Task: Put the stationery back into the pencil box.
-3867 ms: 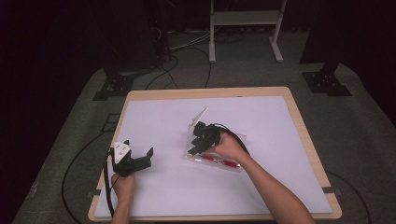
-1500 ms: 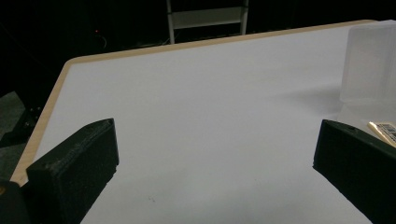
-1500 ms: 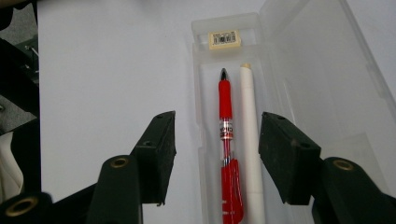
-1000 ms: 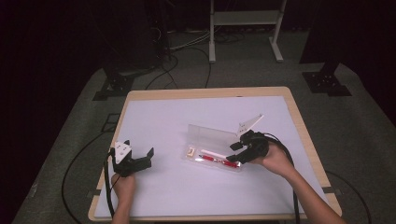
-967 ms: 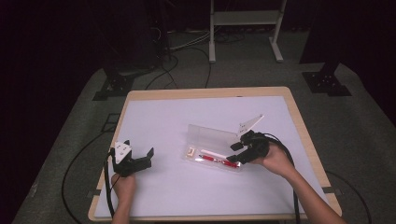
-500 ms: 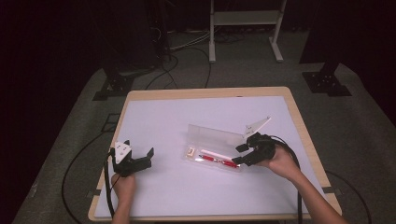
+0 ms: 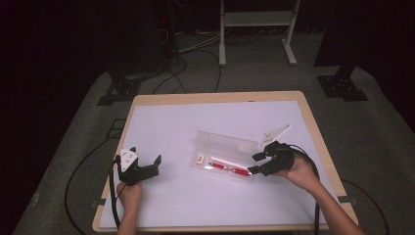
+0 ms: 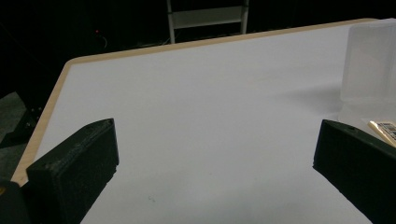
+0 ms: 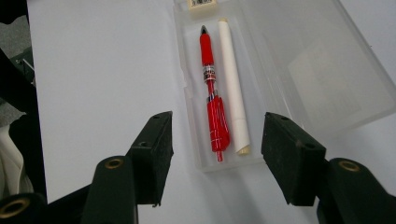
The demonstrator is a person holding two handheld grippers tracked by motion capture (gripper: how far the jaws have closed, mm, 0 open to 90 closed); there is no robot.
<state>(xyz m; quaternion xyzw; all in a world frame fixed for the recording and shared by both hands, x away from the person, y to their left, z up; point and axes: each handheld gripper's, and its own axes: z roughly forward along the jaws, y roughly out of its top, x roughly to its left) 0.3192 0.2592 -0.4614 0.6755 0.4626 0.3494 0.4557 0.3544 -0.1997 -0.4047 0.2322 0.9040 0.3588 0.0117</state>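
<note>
A clear plastic pencil case [image 7: 230, 147] lies open mid-table, its lid [image 9: 322, 65] folded back. In its tray rest a red pen [image 9: 212, 100], a white stick [image 9: 232, 88] and a small eraser [image 9: 201, 3]. My right gripper [image 9: 217, 158] is open at the case's right end, with the jaws standing either side of the tray's end and apart from it; the high view shows this gripper [image 7: 257, 164] low over the table. My left gripper [image 7: 147, 161] rests open near the front left with nothing between its jaws. Its own view shows the left gripper [image 8: 215, 163] facing the lid [image 8: 369, 60].
The white tabletop [image 7: 195, 117] has a wooden rim [image 7: 215, 96]. Cables [image 7: 113, 196] trail from both grippers off the front edge. Dark stands [image 7: 337, 83] and a white frame [image 7: 254, 19] sit on the floor beyond the far edge.
My right gripper went from the case's left end to its right end, then drifted slightly right and nearer over the last second. The case lid now lies open. The left gripper stayed put.
</note>
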